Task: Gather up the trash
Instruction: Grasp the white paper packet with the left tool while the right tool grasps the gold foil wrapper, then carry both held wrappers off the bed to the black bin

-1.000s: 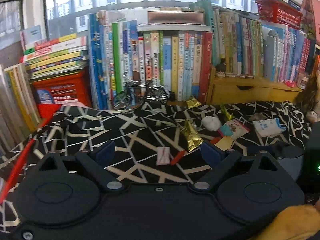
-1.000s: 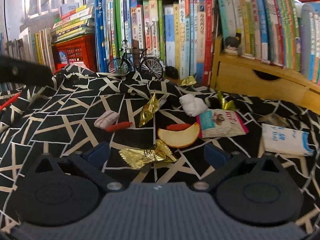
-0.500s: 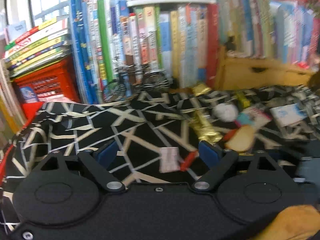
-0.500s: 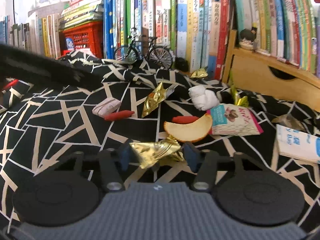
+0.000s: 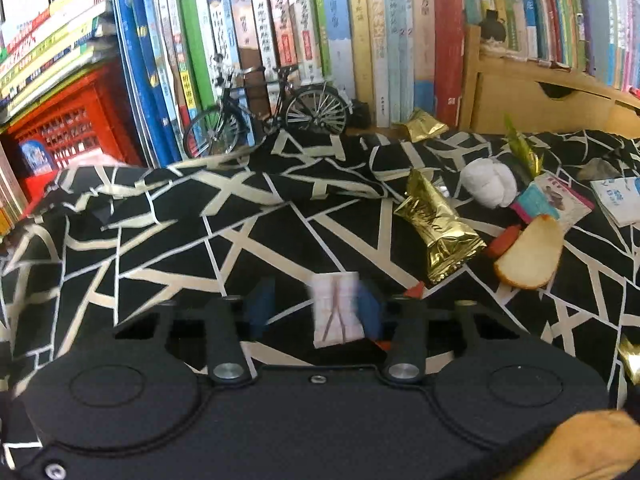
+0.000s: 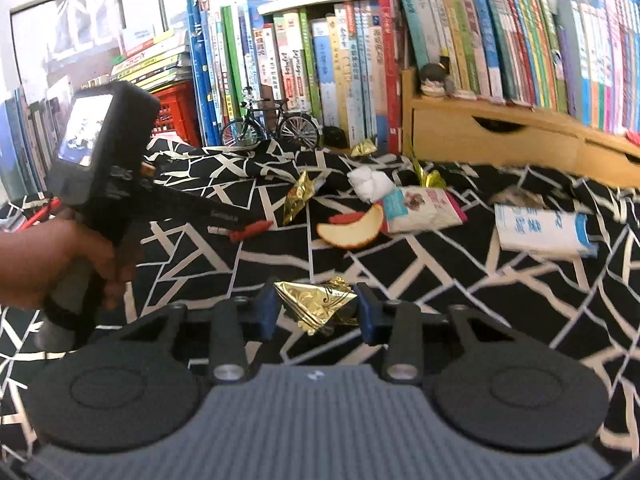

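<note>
Between the blue pads of the right claw (image 6: 316, 312): crumpled gold wrapper (image 6: 316, 304), jaws closing, both pads against it. Left claw (image 5: 316, 308) also closing; small white wrapper (image 5: 338, 308) against its right pad, left pad apart. Just beyond, on the black-and-white cloth (image 5: 160, 240): long gold wrapper (image 5: 438, 226), apple slice (image 5: 528, 258), white wad (image 5: 488, 182). Farther back, toy bicycle (image 5: 268, 112) before the books (image 5: 280, 32).

A: Cloth (image 5: 168, 240)?
B: Blk w/ cream crack lines.
A: Wrappers?
B: Crumpled wrapper (image 6: 318, 306) gold; long wrapper (image 5: 438, 226) gold too. Small packet (image 5: 338, 312) white, pinkish print.
A: Crate (image 5: 68, 128)?
B: Red.
</note>
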The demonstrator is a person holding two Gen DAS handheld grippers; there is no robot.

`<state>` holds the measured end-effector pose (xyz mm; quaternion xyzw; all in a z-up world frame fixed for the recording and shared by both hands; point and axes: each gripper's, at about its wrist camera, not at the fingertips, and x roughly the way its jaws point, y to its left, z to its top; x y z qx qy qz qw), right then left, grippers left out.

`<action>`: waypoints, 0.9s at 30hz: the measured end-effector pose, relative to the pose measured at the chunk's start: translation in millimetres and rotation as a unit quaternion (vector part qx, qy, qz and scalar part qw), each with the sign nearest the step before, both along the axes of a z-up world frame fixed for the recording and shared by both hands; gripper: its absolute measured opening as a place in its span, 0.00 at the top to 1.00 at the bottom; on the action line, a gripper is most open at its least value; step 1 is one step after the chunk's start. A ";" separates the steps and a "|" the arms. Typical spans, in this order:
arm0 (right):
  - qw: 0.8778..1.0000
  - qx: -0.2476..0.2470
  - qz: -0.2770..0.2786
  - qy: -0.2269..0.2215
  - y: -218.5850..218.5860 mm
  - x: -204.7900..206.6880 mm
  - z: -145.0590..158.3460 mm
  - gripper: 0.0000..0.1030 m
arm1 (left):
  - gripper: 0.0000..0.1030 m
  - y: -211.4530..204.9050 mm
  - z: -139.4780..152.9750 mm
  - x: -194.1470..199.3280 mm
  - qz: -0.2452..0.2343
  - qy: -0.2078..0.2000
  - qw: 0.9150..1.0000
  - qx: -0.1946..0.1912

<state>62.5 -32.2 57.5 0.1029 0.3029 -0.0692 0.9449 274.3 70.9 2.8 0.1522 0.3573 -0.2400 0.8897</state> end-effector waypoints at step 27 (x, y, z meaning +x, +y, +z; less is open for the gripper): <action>0.996 -0.001 -0.042 -0.073 30.9 -100.3 59.9 0.56 | 0.78 109.5 108.9 -155.8 -0.052 -0.099 0.993 -0.032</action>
